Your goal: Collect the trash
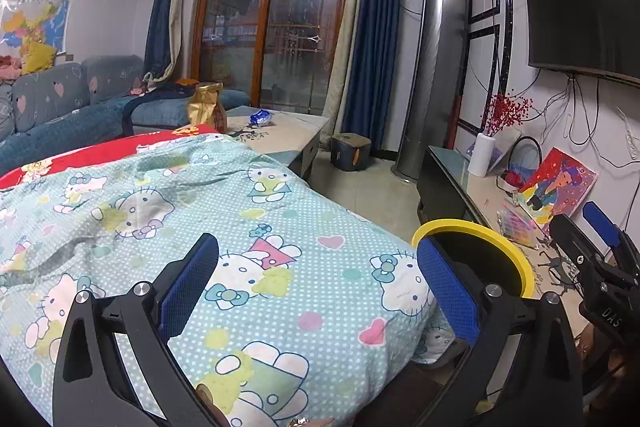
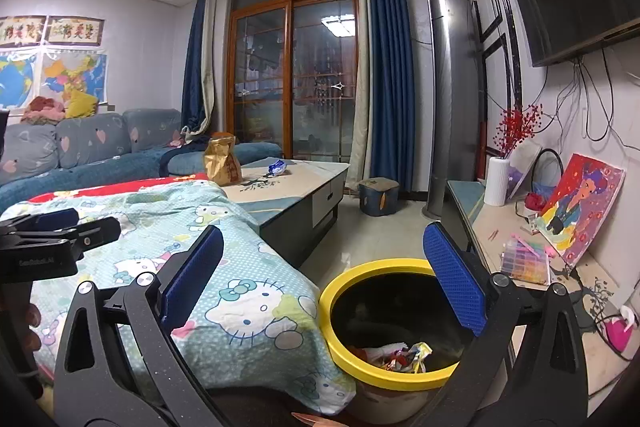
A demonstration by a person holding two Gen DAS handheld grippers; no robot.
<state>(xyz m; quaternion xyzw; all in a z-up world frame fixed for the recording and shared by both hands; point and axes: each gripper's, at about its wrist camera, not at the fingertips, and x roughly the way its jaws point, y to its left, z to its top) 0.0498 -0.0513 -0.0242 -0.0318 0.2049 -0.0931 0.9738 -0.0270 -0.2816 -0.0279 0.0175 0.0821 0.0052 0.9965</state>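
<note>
Right wrist view looks down into the bin, a dark tub with a yellow rim standing on the floor; crumpled wrappers already lie at its bottom, so part of the collecting looks done. Above the bin the right tongs are spread wide with nothing between the blue pads, probably so whatever is carried can fall straight in, though I cannot see anything falling. Just left of the bin a Hello Kitty blanket drapes over some furniture, its edge hanging beside the rim. The left tongs hover over that blanket, likewise released and empty. Well beyond the bin, on the desk, a blue wrapper and a gold bag look like the trash left to fetch, and both tongs seem free for that.
</note>
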